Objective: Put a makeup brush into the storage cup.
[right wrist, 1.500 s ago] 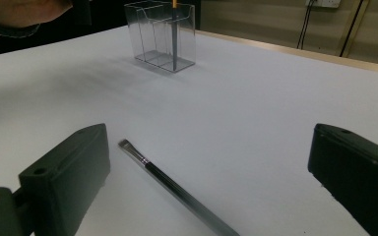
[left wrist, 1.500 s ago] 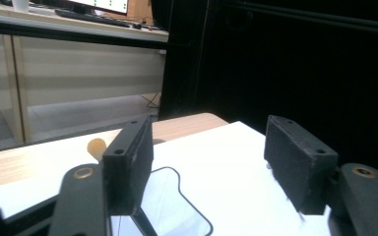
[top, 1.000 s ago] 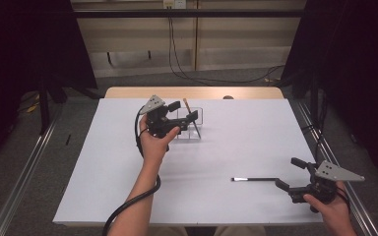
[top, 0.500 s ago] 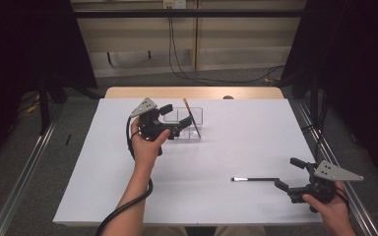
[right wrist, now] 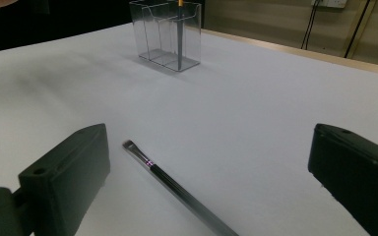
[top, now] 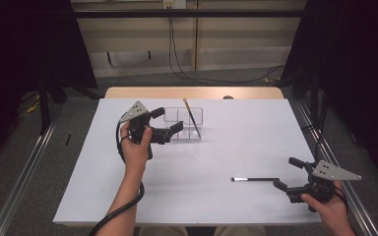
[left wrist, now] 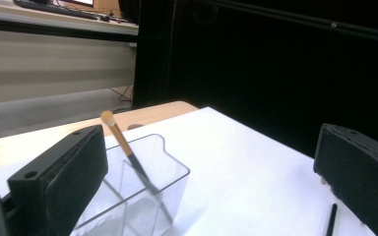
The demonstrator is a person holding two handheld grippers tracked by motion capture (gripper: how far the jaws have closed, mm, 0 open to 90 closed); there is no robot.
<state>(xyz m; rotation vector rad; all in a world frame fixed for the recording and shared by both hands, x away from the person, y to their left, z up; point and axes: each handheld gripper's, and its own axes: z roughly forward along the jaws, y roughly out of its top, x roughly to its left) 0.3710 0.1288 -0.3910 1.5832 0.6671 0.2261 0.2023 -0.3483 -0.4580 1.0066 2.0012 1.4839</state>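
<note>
L gripper [top: 170, 126] had just opened, empty, beside the clear holder [top: 183, 124] w/ one brush [top: 191, 117] leaning inside. R gripper [top: 288, 173] sat open over the black brush [top: 255, 179] lying flat on the table [top: 216, 157]; I judged a mid-handle pinch best, keeping it level.

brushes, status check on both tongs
Left tongs open beside clear holder, wooden brush inside. Right tongs open, black brush flat ahead. Nothing between.
</note>
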